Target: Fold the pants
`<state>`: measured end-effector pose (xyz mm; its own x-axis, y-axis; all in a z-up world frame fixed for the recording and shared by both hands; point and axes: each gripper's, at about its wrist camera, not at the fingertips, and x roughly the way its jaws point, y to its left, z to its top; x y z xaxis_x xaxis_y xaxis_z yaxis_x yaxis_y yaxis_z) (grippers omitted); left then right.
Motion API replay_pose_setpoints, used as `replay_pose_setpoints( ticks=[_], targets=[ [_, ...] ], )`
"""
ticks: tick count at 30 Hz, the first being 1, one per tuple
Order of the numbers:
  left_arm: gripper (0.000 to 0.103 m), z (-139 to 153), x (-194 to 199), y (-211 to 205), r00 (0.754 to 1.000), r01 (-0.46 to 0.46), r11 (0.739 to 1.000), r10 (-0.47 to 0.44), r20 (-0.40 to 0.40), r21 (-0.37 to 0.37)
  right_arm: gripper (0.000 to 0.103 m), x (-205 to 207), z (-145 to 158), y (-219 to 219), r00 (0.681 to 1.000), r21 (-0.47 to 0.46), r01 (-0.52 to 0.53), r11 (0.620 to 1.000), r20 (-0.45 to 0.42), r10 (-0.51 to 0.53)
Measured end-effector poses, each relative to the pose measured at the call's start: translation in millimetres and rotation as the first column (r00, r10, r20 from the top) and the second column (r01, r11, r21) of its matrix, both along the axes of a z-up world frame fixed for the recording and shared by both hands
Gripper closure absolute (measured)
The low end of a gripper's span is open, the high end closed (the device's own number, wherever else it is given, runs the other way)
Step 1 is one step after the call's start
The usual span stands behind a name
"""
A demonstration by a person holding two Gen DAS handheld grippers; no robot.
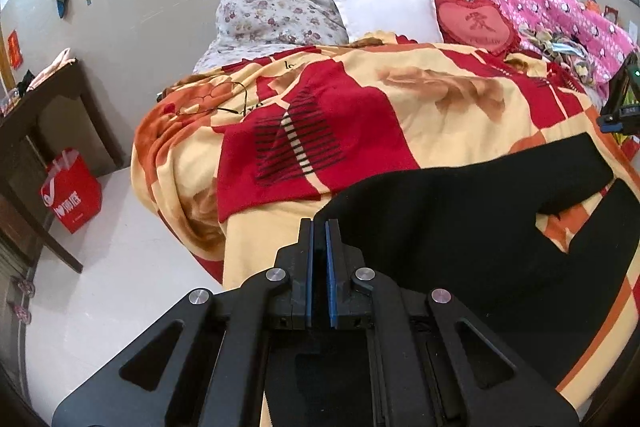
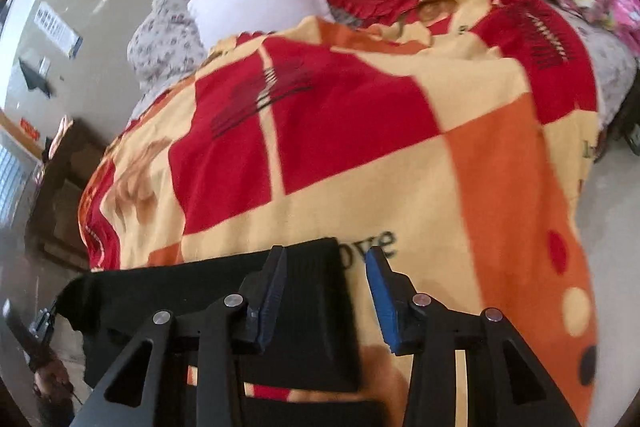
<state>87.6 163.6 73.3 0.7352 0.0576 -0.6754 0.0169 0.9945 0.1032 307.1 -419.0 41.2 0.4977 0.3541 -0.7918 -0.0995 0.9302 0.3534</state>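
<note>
Left gripper (image 1: 320,227) tilted down (jaws closed) beside black pants (image 1: 460,227).

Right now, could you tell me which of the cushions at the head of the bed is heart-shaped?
The red frilled cushion bearing a character; the white pillow beside it is square.

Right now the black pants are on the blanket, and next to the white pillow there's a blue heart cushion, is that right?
Not quite: the heart cushion is red, not blue, as the left wrist view shows. The rest holds: it sits next to the white pillow, and the black pants lie on the blanket.
</note>
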Motion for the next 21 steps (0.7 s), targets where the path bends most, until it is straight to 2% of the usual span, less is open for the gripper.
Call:
replay_pose_setpoints(
  ticks=[3,6,9,10,15,21],
  targets=[
    [0.099,-1.9,0.7,1.2,1.0,0.003,0.999,-0.003,-0.009,-0.044,0.069,8.5,-9.6,9.2,1.0,-0.044,0.02,0.999,0.002,-0.02],
    [0.099,-4.2,1.8,0.5,1.0,-0.001,0.998,0.0,-0.011,-0.07,0.075,16.2,-20.3,12.8,0.999,-0.046,0.026,0.999,-0.025,-0.028],
    [0.099,-6.5,3.2,-1.6,1.0,-0.006,0.998,0.006,-0.011,-0.06,0.09,18.5,-27.1,16.6,0.999,-0.025,-0.008,1.0,-0.038,0.007],
    [0.099,-7.5,4.1,-1.6,1.0,-0.011,0.998,0.01,-0.015,-0.065,0.1,16.8,-27.2,19.1,0.999,-0.014,-0.027,1.0,-0.036,0.027],
    [0.099,-3.9,-2.5,-3.7,1.0,-0.016,0.998,0.015,-0.004,-0.065,0.101,-15.0,-2.6,11.4,0.993,0.02,-0.055,0.998,0.104,0.052],
    [0.099,3.1,-46.2,-4.6,0.999,-0.024,0.996,0.028,0.036,-0.087,0.101,-89.5,21.3,-0.6,0.963,-0.011,-0.12,0.993,0.243,0.119]
  ],
)
